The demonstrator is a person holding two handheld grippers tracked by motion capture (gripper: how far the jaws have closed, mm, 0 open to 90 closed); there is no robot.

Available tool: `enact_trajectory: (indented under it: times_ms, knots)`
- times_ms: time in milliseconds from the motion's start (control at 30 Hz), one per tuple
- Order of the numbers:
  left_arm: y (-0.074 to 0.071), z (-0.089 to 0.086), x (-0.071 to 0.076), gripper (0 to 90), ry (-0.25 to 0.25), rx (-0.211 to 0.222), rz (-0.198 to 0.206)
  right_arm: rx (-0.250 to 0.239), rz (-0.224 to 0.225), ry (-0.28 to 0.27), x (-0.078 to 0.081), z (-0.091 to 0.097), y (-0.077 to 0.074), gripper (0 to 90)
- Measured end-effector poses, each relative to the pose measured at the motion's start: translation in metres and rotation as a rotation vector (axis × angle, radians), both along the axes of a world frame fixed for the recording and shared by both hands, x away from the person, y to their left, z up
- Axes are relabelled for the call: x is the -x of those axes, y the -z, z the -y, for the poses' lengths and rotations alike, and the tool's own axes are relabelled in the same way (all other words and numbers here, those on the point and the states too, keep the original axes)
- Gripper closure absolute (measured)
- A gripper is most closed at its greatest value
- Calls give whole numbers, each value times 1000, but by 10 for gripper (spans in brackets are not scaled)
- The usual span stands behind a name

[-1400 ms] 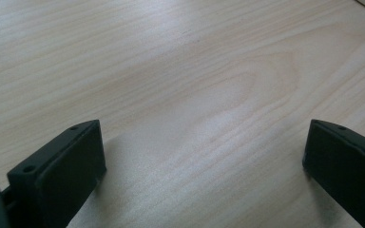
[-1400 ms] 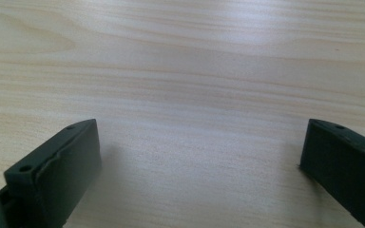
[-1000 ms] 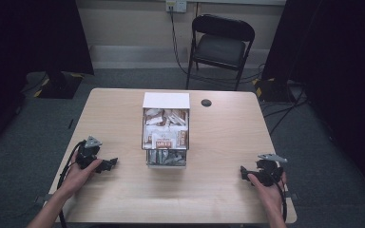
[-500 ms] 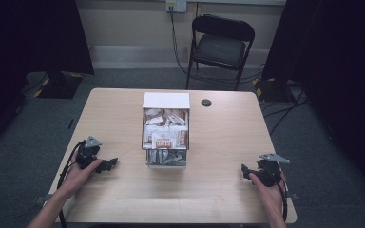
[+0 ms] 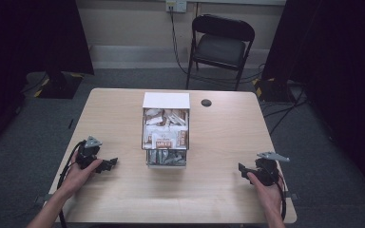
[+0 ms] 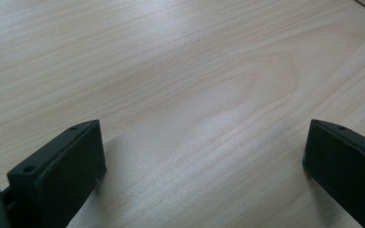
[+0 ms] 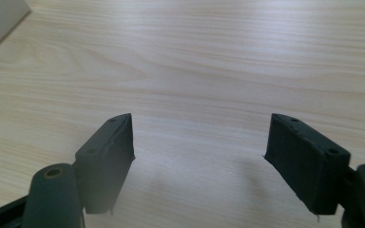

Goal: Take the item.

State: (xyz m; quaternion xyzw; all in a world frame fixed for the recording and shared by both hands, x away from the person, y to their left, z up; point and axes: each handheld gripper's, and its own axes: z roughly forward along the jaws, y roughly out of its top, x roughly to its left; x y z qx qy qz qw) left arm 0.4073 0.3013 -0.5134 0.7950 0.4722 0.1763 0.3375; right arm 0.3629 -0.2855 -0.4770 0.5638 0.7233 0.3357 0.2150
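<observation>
- Clear plastic box with a white lid, packed with what look like sachets, stands mid-bench on the pale wooden bench, between both claws and well apart from each.
- Left claw: jaws wide apart, nothing between, low over bare wood.
- Right claw: jaws apart, have just been closing, nothing between.

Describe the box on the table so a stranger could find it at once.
On the light wooden table, look midway between its left and right edges, ahead of both hand-held grippers. There stands the open box, white-walled and packed with white and brown packets. Its only neighbour on the tabletop is a small dark round spot to its right.
</observation>
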Motion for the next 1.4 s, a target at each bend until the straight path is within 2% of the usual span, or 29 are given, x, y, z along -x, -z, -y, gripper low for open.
enact_trajectory:
  times_ms: [100,300,467,533,667,867,967,1067,1400]
  knots:
    - [0,0,0,0,0,0,0,-26,7,-35,1,-6,-6,280]
    - [0,0,0,0,0,0,0,-39,34,-74,3,-15,-16,292]
    - [0,0,0,0,0,0,0,-61,52,-90,4,-19,-22,302]
    - [0,0,0,0,0,0,0,-74,76,-101,4,-20,-30,311]
    - [0,0,0,0,1,0,0,-99,92,-106,5,-19,-37,316]
    - [0,0,0,0,1,0,0,-104,114,-126,7,-25,-45,328]
    - [0,0,0,0,1,2,-1,-113,135,-137,7,-28,-52,347]
    - [0,0,0,0,1,0,0,-110,162,-172,8,-33,-63,384]
    - [0,0,0,0,1,0,0,-166,170,-221,7,-40,-80,426]
